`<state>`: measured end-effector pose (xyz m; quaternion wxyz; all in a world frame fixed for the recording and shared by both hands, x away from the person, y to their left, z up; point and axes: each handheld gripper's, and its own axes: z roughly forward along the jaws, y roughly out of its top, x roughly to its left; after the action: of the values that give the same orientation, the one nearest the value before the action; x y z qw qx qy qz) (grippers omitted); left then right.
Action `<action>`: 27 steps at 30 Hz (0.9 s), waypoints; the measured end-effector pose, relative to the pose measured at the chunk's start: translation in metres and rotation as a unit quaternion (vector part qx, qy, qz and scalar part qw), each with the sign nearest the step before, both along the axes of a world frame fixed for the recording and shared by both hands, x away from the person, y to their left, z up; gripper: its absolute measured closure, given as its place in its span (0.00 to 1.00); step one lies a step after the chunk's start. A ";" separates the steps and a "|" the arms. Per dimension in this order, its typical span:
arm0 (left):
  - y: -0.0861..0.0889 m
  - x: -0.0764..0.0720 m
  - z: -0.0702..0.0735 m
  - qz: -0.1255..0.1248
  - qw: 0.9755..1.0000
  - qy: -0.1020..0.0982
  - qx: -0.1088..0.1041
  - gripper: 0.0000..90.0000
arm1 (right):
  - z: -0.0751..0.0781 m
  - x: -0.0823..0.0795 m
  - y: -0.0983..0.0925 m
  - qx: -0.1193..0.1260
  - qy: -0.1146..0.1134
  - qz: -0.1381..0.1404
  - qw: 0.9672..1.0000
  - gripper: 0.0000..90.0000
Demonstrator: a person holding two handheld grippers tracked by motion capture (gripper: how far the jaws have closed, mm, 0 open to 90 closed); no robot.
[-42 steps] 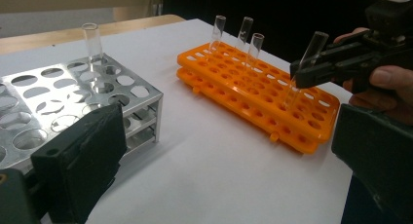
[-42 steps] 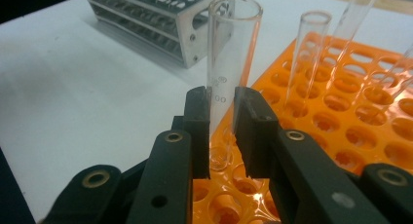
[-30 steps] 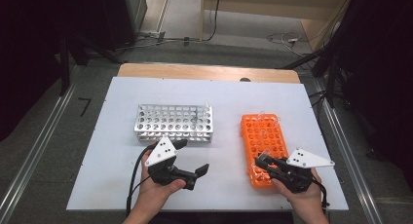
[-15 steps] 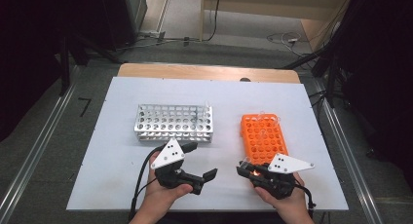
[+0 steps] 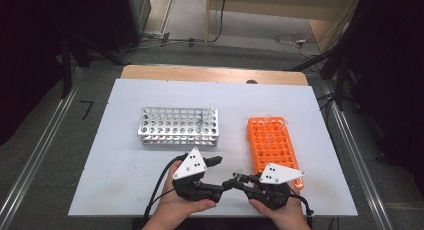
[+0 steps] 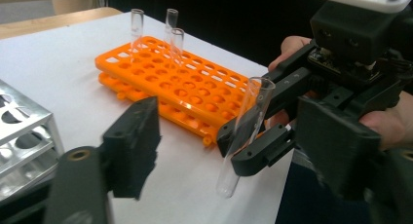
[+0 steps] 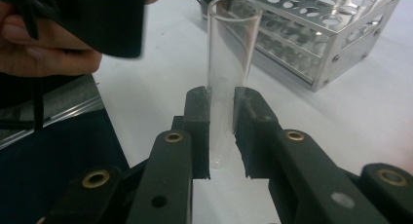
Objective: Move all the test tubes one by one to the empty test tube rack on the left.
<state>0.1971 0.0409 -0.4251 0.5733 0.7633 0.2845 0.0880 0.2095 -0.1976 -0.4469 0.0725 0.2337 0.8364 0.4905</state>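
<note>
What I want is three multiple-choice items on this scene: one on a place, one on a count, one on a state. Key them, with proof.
1. In the high view, where does the orange rack lie relative to the metal rack?
A. To its right
B. To its left
C. Stacked on it

2. How many tubes stand in the orange rack?
A. One
B. Three
C. Six

3. What state is the right gripper in?
A. Open and empty
B. Shut on a clear tube
C. Shut on a rack

Key:
1 A, the high view shows the racks side by side, orange on the right.
2 B, the left gripper view shows three at the far end.
3 B, the right gripper view shows both pads pressing on the glass.
</note>
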 end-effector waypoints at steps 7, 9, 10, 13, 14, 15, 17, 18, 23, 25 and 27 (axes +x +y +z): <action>-0.011 -0.004 -0.002 -0.017 1.000 -0.007 0.006 0.49 | -0.001 -0.005 0.008 -0.006 -0.001 0.013 1.000 0.82; -0.012 -0.004 -0.002 -0.021 1.000 -0.009 0.008 0.54 | 0.000 -0.006 0.009 -0.008 -0.003 0.015 1.000 0.82; -0.012 -0.004 -0.002 -0.022 1.000 -0.009 0.008 0.56 | 0.000 -0.006 0.009 -0.008 -0.003 0.016 1.000 0.82; -0.013 -0.005 -0.002 -0.024 1.000 -0.011 0.007 0.63 | 0.000 -0.007 0.010 -0.007 -0.002 0.018 1.000 0.82; -0.013 -0.004 -0.003 -0.025 1.000 -0.012 0.008 0.65 | 0.000 -0.007 0.010 -0.008 -0.002 0.019 1.000 0.82; -0.014 -0.005 -0.003 -0.024 1.000 -0.013 0.008 0.67 | 0.000 -0.007 0.010 -0.008 -0.001 0.020 1.000 0.82; -0.015 -0.005 -0.003 -0.027 0.999 -0.015 0.010 0.70 | 0.000 -0.007 0.010 -0.008 -0.001 0.020 1.000 0.82; -0.015 -0.006 -0.003 -0.027 0.999 -0.015 0.011 0.72 | 0.000 -0.007 0.010 -0.007 -0.001 0.021 1.000 0.82; -0.015 -0.006 -0.003 -0.029 0.999 -0.017 0.013 0.78 | 0.001 -0.007 0.009 -0.005 -0.002 0.026 1.000 0.82; -0.015 -0.006 -0.003 -0.031 0.999 -0.019 0.013 0.80 | 0.002 -0.008 0.009 -0.005 -0.001 0.026 1.000 0.82; -0.015 -0.006 -0.003 -0.031 0.999 -0.018 0.014 0.81 | 0.002 -0.008 0.009 -0.004 -0.001 0.026 1.000 0.82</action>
<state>0.1912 0.0256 -0.4282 0.5702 0.7781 0.2485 0.0879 0.2017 -0.1882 -0.4452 0.0615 0.2109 0.8442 0.4888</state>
